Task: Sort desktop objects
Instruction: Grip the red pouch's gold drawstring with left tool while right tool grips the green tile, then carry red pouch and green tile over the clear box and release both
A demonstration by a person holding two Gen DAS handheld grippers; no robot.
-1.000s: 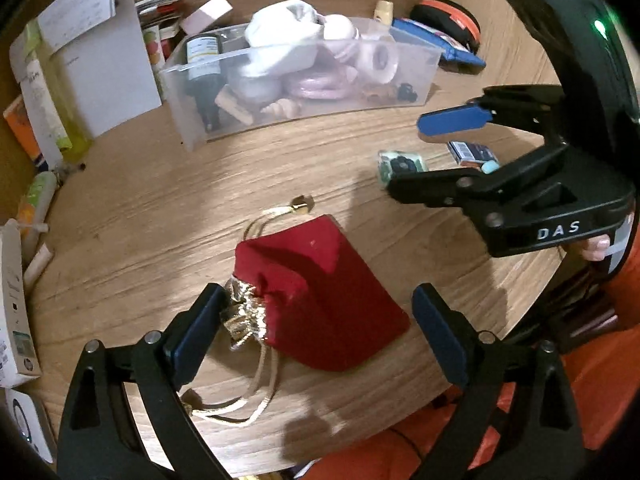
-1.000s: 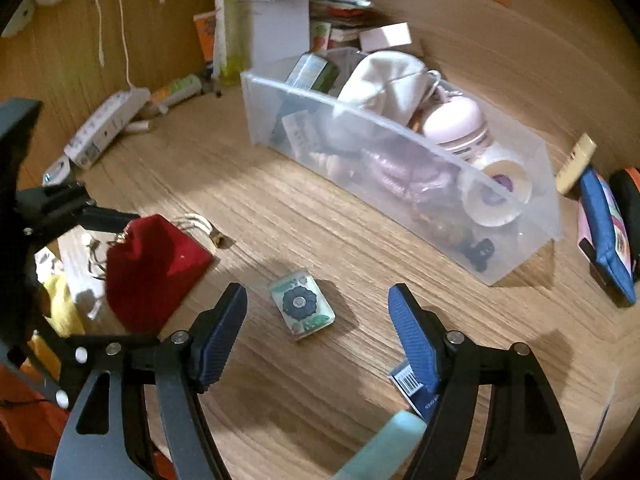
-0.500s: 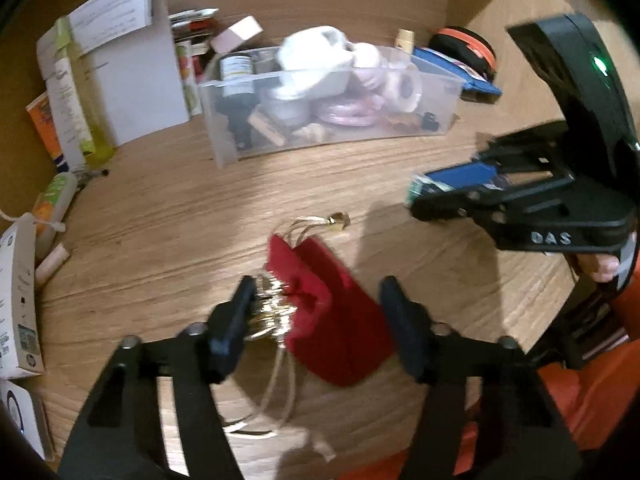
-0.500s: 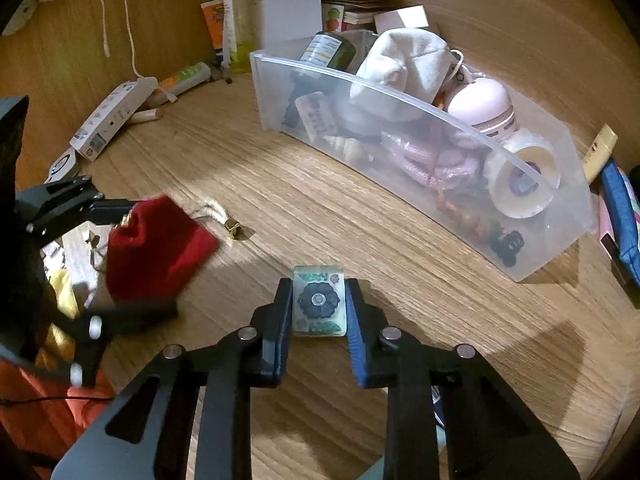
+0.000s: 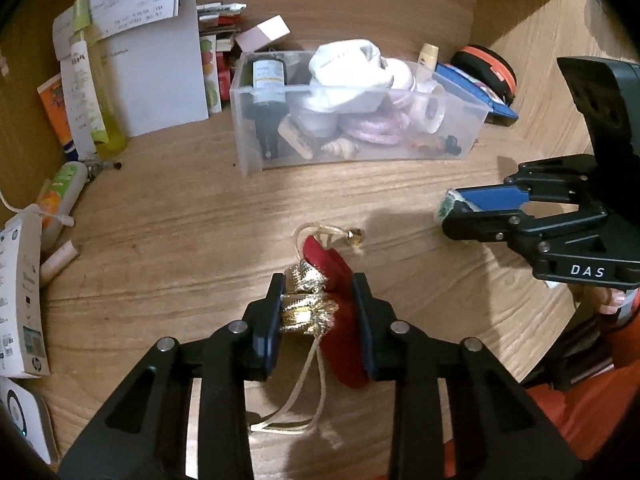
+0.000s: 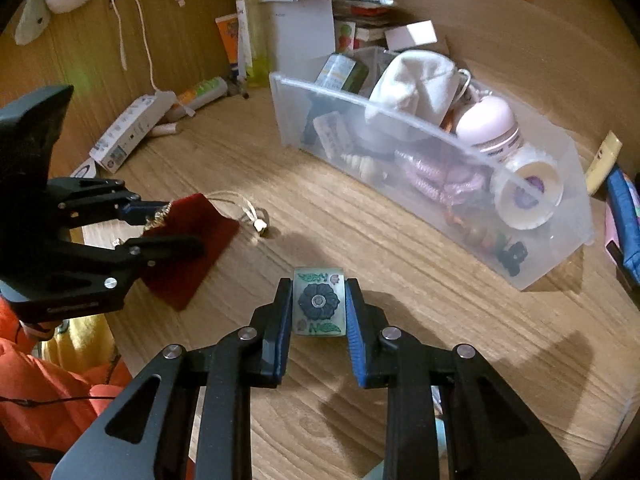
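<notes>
Now both grabs look made — left gripper [image 5: 320, 312] clamps the red pouch [image 5: 340, 320], right gripper [image 6: 318, 304] pinches the flower tile [image 6: 319, 302] — next, probably carrying them to the clear bin [image 6: 552, 264].

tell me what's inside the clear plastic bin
The clear plastic bin holds a dark bottle, white cloth, tape roll and pink cord. Anything beneath the pile is covered.

Bare worktop [image 6: 320, 208] stretches in front of the bin [image 6: 532, 264], wide enough to pass a gripper. The bin is heaped to its rim. Left of the bin, boxes [image 5: 20, 300] and tubes [image 5: 60, 196] crowd the wall.
</notes>
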